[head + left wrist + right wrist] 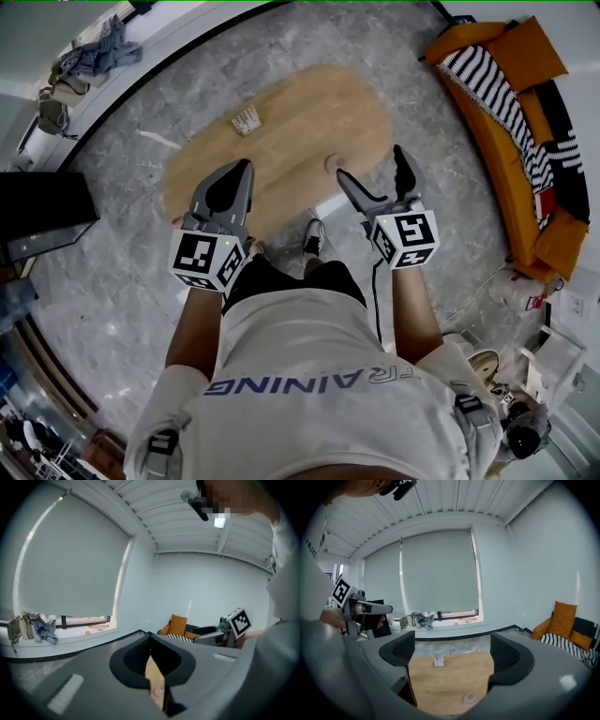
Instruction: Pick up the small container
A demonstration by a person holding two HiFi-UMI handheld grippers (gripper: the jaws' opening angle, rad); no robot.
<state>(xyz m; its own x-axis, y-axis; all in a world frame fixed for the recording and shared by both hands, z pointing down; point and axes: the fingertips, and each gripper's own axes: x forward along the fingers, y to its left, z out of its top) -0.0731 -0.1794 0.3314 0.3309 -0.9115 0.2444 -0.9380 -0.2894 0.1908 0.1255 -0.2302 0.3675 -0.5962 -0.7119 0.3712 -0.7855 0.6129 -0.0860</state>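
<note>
The small container (468, 698) sits on the worktop (450, 677) just ahead of and below the right hand-held gripper (452, 654), its jaws wide apart and empty, while the closed left hand-held gripper (239, 173) is farther off.

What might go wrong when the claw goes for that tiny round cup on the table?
The small clear round container sits near the edge of the light wooden oval table, so a bump from the open right claw might knock it off. It is tiny and low, and the jaws stand wide apart, so the grab may miss.
</note>
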